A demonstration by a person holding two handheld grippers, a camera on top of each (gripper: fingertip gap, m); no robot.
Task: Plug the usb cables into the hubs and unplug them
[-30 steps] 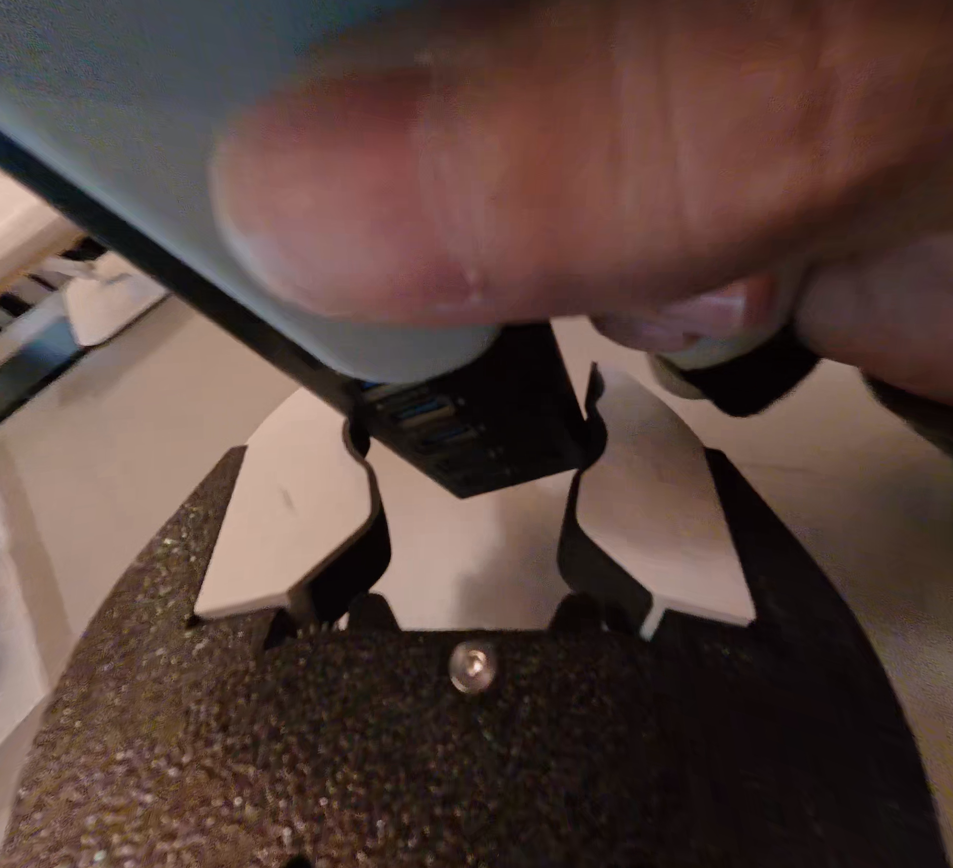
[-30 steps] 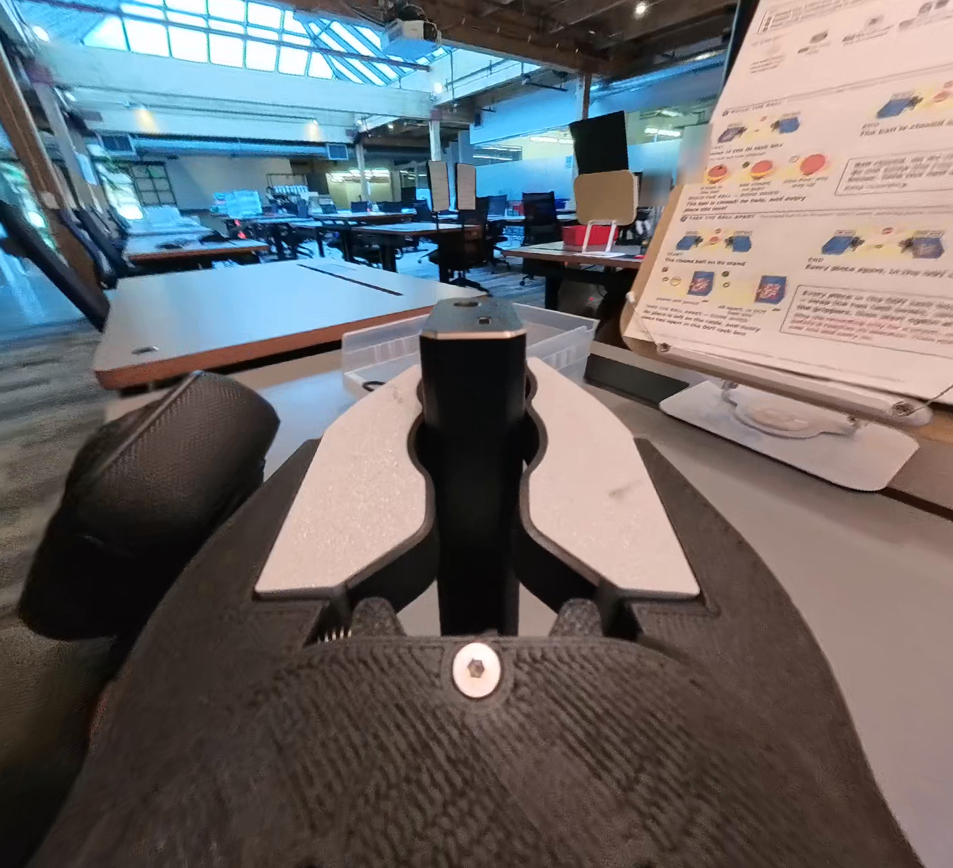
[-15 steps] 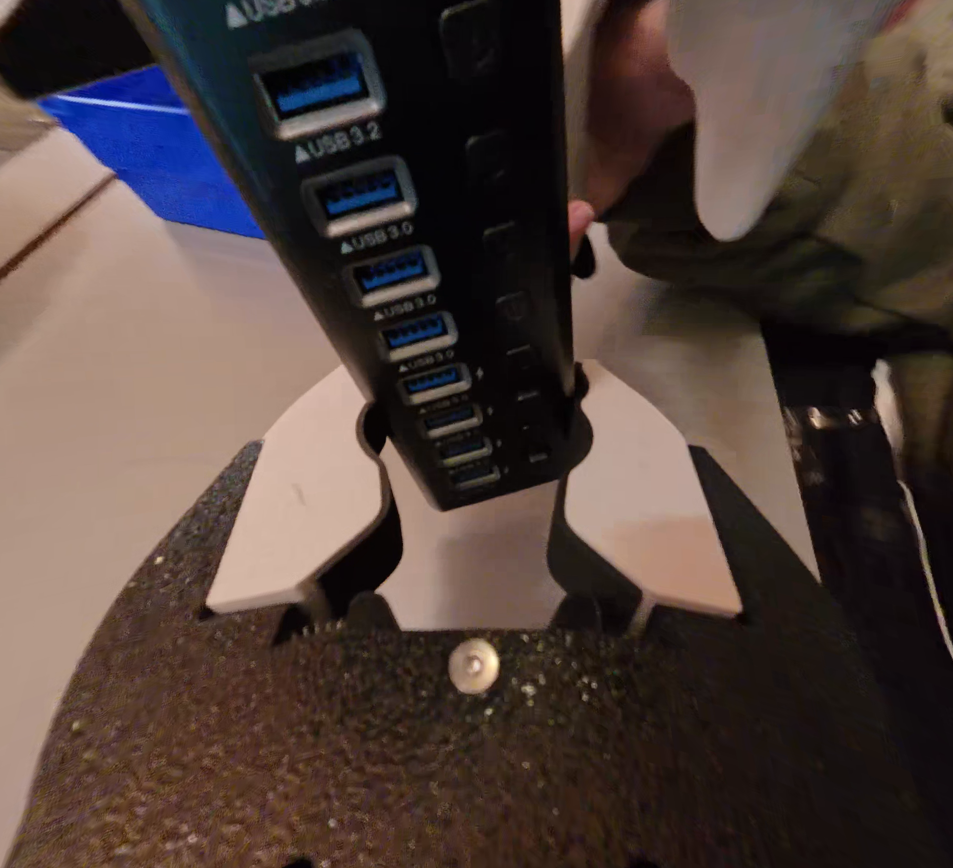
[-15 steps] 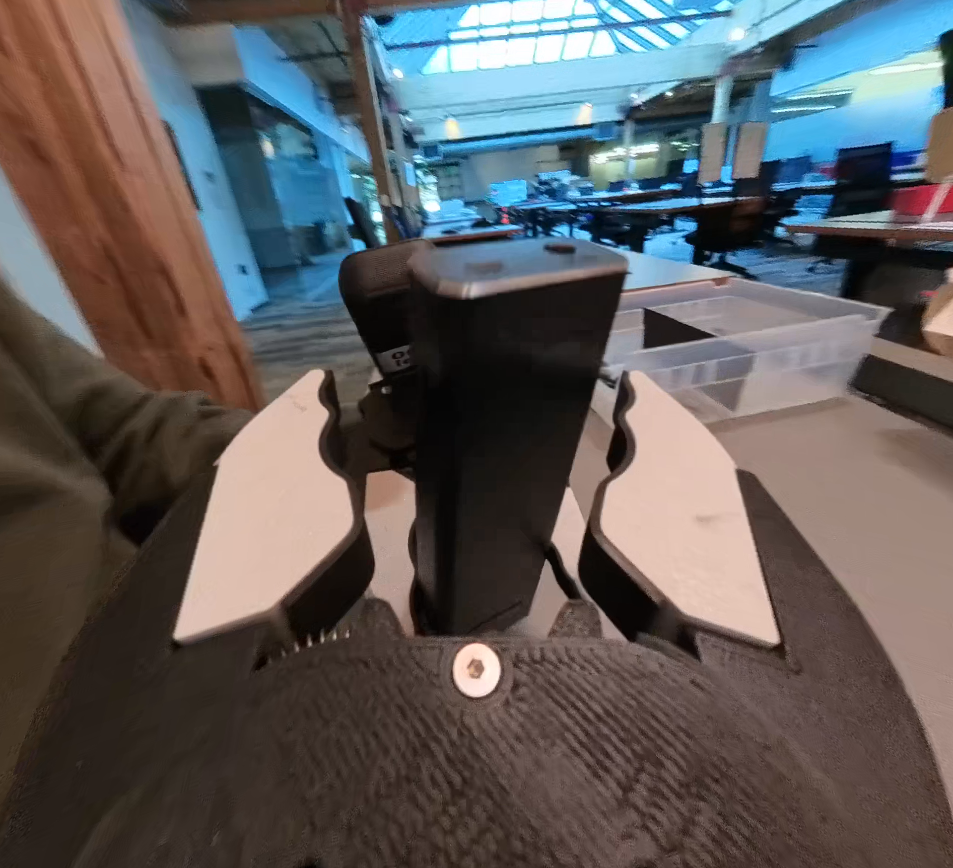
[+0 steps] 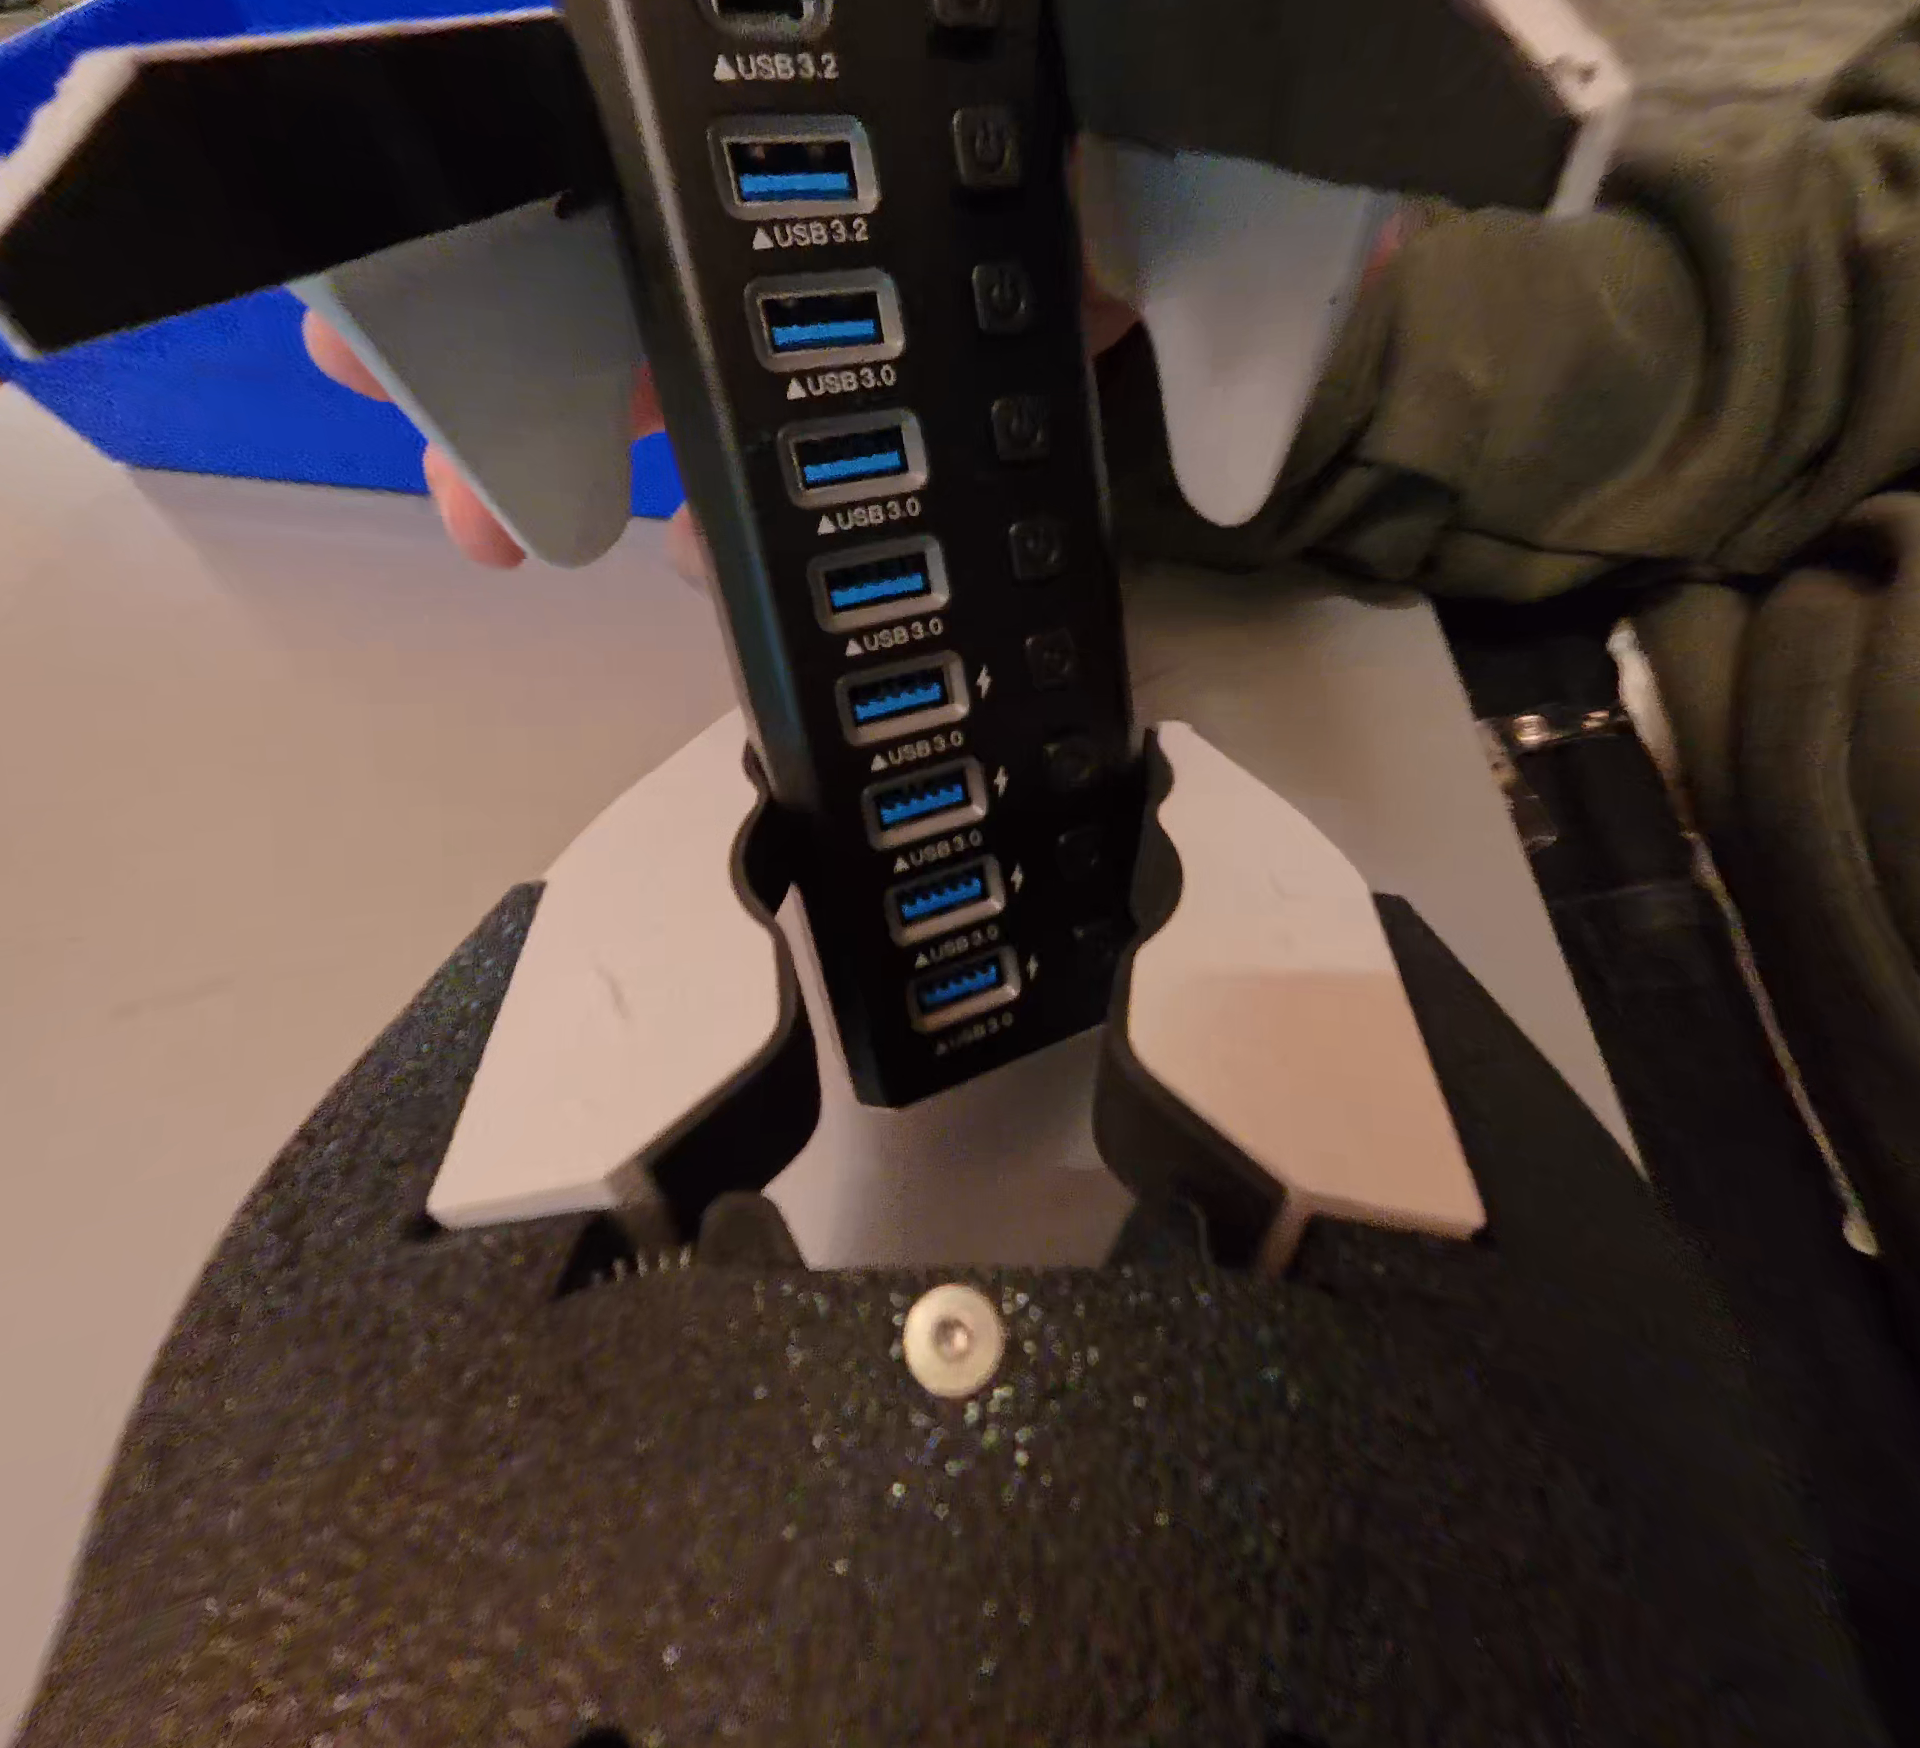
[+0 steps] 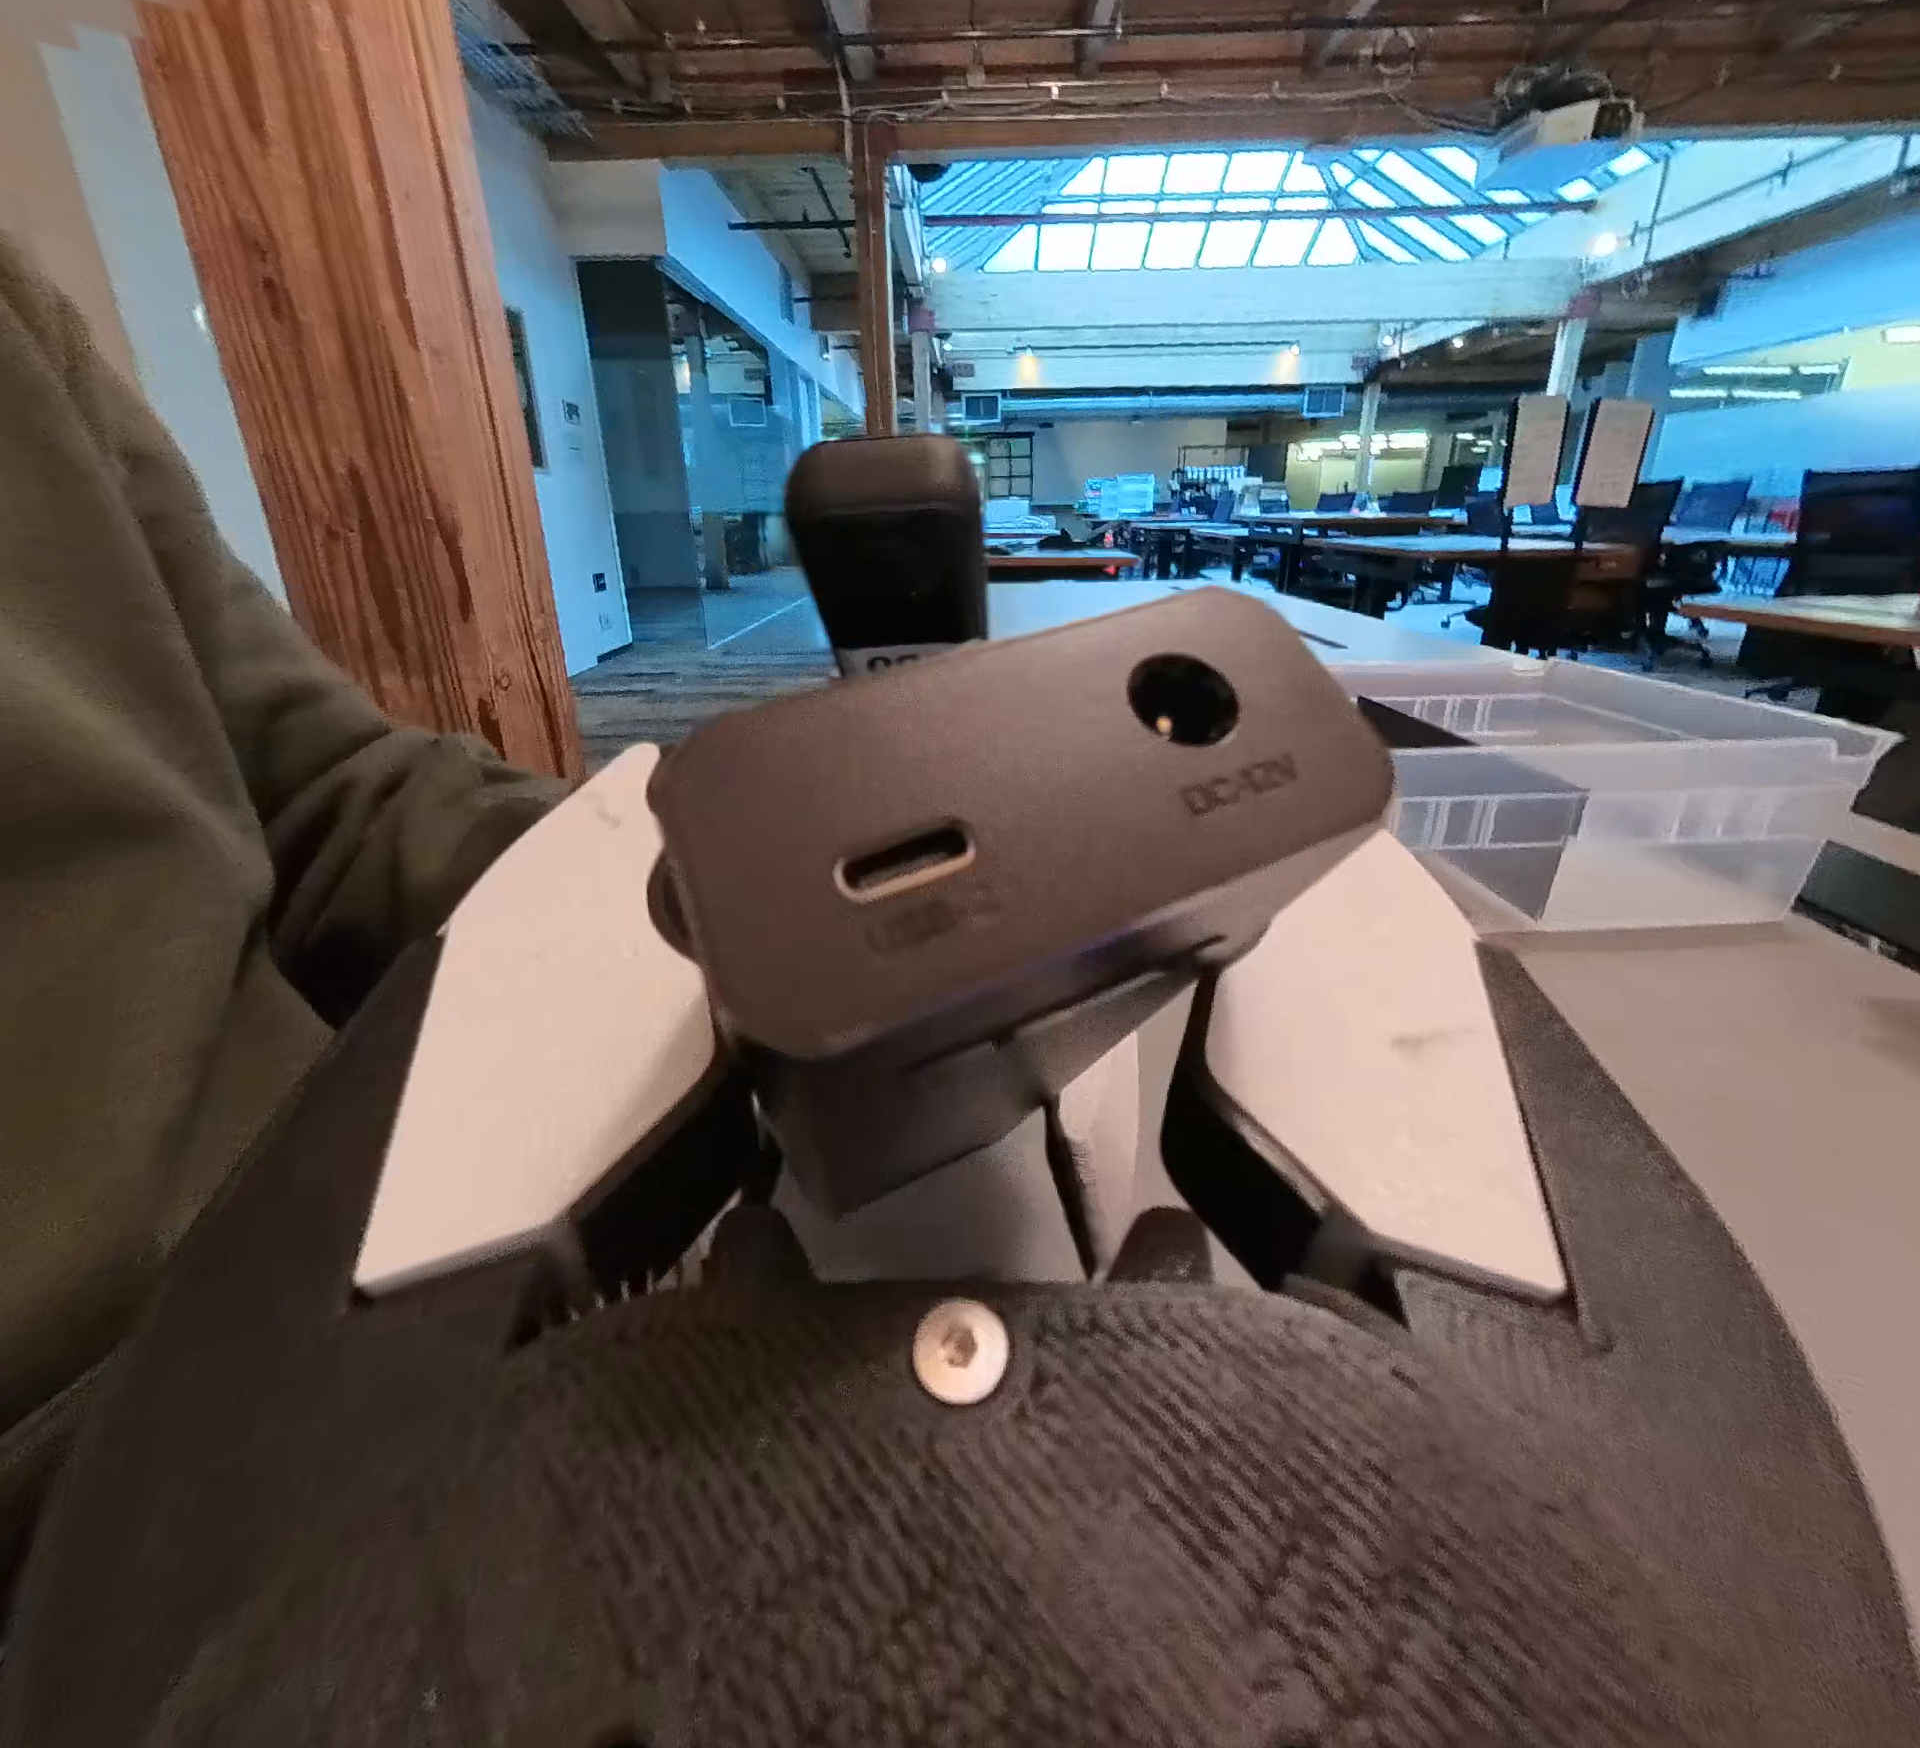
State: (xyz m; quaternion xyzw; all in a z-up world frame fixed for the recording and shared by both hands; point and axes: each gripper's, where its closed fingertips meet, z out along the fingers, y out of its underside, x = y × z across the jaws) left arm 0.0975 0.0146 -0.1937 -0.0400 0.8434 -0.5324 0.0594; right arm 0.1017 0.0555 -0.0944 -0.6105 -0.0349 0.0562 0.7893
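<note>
step: long black multi-port usb hub (image 5: 883, 472) held ready, no cable plugged
left hand-held gripper (image 5: 951, 877): clamps hub's lower end
right hand-held gripper (image 6: 966, 960): jaws wide around hub's top
next: fetch a cable

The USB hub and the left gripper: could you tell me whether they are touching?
Touching. In the left wrist view the left gripper has its jaws closed against both side edges of the black USB hub near its lower end, no gap on either side.
</note>
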